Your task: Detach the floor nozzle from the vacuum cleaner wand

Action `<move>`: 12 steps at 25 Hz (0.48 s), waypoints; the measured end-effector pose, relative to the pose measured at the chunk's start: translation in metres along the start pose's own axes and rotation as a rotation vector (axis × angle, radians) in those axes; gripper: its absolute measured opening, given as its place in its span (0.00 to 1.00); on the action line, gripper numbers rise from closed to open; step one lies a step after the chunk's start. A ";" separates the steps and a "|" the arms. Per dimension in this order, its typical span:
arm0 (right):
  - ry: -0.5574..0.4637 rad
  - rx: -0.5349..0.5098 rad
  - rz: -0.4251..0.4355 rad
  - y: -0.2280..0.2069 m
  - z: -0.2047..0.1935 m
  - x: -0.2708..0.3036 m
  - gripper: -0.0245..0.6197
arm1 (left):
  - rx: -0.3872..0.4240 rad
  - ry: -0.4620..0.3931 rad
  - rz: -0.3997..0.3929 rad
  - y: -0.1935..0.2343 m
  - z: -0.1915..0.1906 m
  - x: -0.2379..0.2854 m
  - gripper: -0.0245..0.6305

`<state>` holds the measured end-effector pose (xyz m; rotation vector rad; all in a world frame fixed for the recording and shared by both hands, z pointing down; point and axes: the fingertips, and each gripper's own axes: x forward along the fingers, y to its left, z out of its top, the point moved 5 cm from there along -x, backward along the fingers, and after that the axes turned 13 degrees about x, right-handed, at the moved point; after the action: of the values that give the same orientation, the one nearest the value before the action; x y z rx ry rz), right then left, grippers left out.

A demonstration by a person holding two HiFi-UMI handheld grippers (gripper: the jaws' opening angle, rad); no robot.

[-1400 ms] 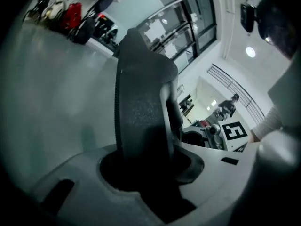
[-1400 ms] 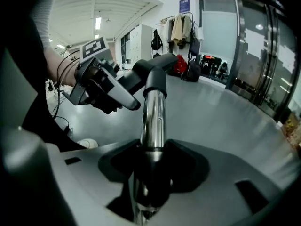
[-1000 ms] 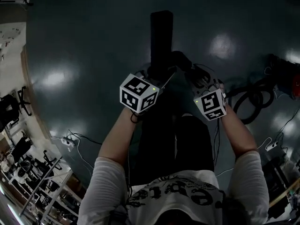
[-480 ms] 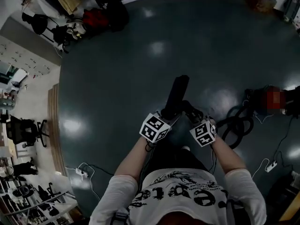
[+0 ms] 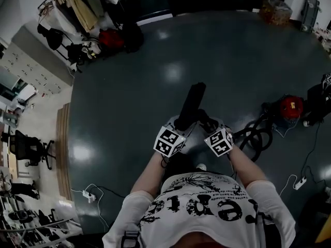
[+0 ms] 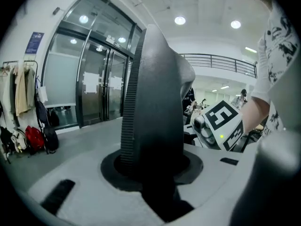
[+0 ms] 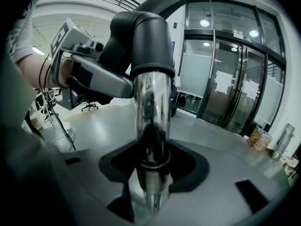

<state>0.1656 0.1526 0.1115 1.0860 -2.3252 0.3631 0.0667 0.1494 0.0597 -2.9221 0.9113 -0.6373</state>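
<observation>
The black floor nozzle point(image 5: 190, 105) is held up above the dark floor, in front of the person. My left gripper point(image 5: 182, 125) is shut on it. In the left gripper view the nozzle's ribbed black body point(image 6: 153, 102) fills the space between the jaws. My right gripper point(image 5: 207, 124) is shut on the wand. Its chrome tube point(image 7: 151, 112) stands between the jaws and runs up into the nozzle's black elbow point(image 7: 141, 36). The two parts look joined. The left gripper point(image 7: 77, 48) shows just beyond that elbow.
A red vacuum canister point(image 5: 291, 107) with coiled black hose point(image 5: 256, 136) lies on the floor to the right. Power strips point(image 5: 89, 194) and cables lie near the person's feet. Clothes racks point(image 5: 83, 9) and bags stand at the far left, glass doors point(image 6: 94, 84) beyond them.
Both grippers have risen together with the nozzle and wand, keeping their hold. The head view has pulled back and now takes in much more floor, including the red canister.
</observation>
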 end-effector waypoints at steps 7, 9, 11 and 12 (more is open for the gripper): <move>-0.011 0.010 -0.003 0.012 -0.008 -0.018 0.32 | 0.064 0.012 0.032 -0.022 0.007 -0.013 0.22; -0.022 0.017 -0.005 0.012 -0.006 -0.022 0.32 | 0.070 0.013 0.051 -0.022 0.011 -0.014 0.22; -0.019 0.023 -0.009 0.010 0.000 -0.019 0.32 | 0.074 0.028 0.087 -0.016 0.016 -0.015 0.22; -0.009 0.029 -0.011 0.008 0.003 -0.017 0.32 | 0.068 0.045 0.114 -0.014 0.018 -0.016 0.22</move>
<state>0.1676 0.1673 0.0991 1.1161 -2.3277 0.3894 0.0693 0.1674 0.0390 -2.7833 1.0309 -0.7142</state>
